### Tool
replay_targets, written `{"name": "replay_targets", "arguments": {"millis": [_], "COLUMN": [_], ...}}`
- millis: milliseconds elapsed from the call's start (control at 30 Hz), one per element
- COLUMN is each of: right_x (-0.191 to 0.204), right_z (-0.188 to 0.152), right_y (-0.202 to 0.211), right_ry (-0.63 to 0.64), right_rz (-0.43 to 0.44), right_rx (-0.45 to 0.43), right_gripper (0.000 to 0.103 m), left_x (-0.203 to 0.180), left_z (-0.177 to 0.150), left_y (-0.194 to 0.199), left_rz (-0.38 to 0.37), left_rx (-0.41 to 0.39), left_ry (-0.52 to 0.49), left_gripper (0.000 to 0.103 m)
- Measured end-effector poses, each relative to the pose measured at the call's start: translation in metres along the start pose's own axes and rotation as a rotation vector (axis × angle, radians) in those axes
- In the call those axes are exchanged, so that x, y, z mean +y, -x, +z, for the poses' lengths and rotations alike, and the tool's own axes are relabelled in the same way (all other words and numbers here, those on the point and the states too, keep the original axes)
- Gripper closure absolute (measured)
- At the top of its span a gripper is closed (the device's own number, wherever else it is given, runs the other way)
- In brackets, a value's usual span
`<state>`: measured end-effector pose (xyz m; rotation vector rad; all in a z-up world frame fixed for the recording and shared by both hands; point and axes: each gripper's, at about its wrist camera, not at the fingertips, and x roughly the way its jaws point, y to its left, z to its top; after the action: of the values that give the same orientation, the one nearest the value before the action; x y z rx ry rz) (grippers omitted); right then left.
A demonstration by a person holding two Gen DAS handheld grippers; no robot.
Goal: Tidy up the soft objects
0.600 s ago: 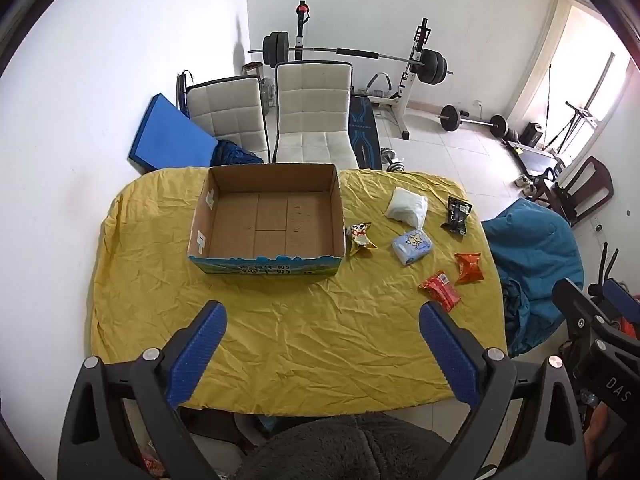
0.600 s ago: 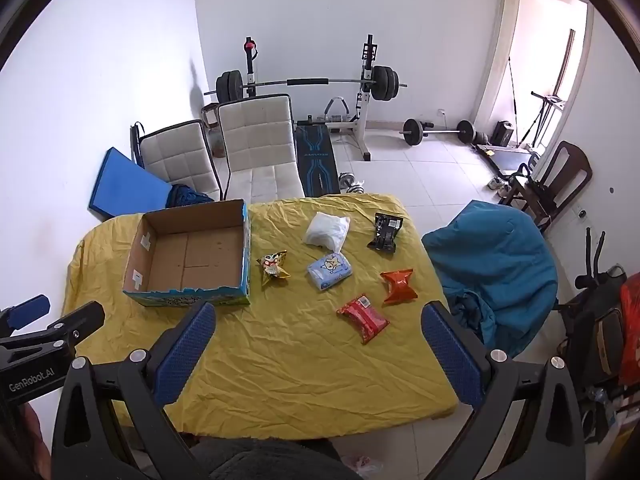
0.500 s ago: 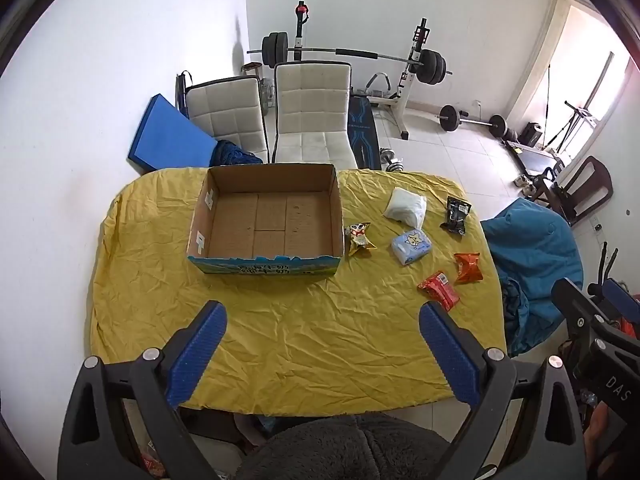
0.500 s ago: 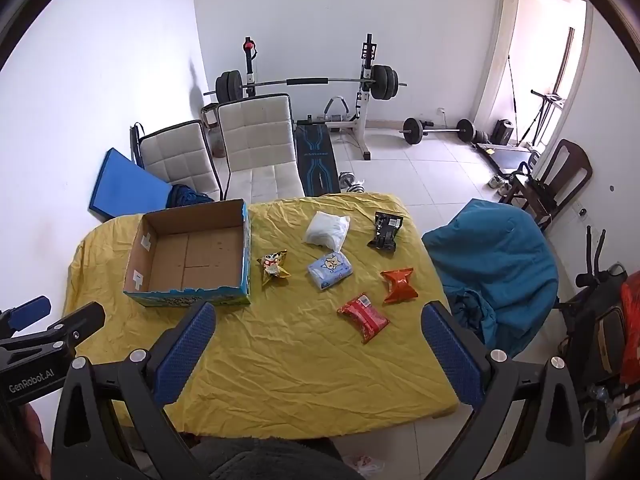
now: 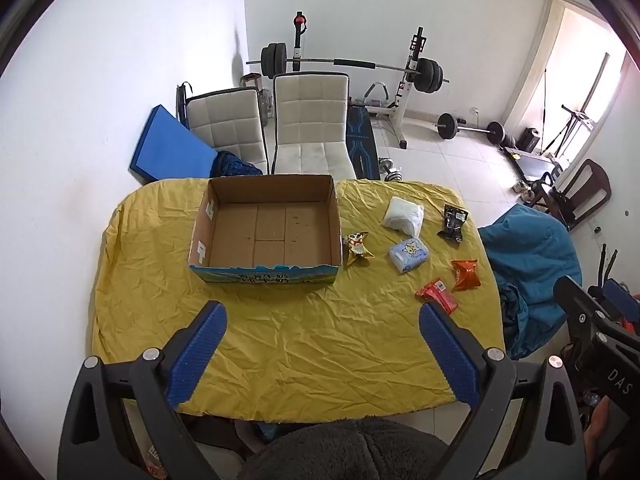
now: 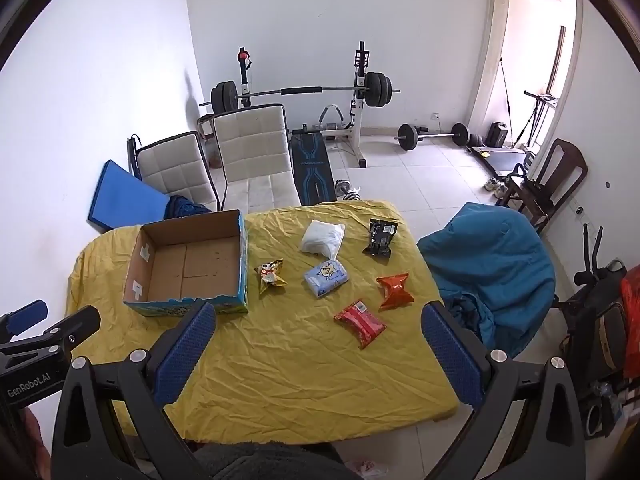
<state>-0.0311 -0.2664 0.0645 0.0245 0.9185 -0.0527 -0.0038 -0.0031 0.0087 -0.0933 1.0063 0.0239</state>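
Note:
An empty cardboard box (image 5: 272, 200) (image 6: 192, 236) stands on the yellow-covered table (image 5: 280, 344) (image 6: 280, 360). To its right lie several soft packets: a gold snack bag (image 5: 357, 245) (image 6: 271, 275), a light blue tissue pack (image 5: 409, 255) (image 6: 326, 278), a white bag (image 5: 403, 215) (image 6: 322, 237), a black packet (image 5: 453, 222) (image 6: 381, 237), an orange packet (image 5: 465, 274) (image 6: 394, 291) and a red packet (image 5: 437, 300) (image 6: 361, 324). My left gripper (image 5: 322, 356) and right gripper (image 6: 318, 354) are both open and empty, high above the table's near edge.
Two white chairs (image 5: 308, 128) stand behind the table, with a blue mat (image 5: 172, 150) and a weight bench (image 5: 360, 136) beyond. A teal-covered seat (image 6: 488, 260) stands at the table's right side. A dark furry thing (image 5: 344, 452) lies at the bottom.

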Motion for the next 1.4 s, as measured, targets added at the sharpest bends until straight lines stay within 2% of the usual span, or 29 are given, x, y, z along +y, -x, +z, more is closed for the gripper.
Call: {"name": "replay_targets", "arguments": {"millis": [733, 1400], "right_x": [0.003, 0.002], "right_z": [-0.005, -0.006], "right_y": [0.004, 0.012], "right_ry": [0.017, 0.021], "right_rz": [0.024, 0.008], "right_rx": [-0.016, -0.047], "right_gripper": [0.0, 0.0], "left_x": [0.006, 0.011], "left_z": [0.0, 0.0], "left_y": [0.009, 0.016], "left_rz": [0.013, 0.009], "left_rx": [-0.034, -0.043], "left_ry": [0.019, 0.03], "left_gripper": [0.004, 0.004]}}
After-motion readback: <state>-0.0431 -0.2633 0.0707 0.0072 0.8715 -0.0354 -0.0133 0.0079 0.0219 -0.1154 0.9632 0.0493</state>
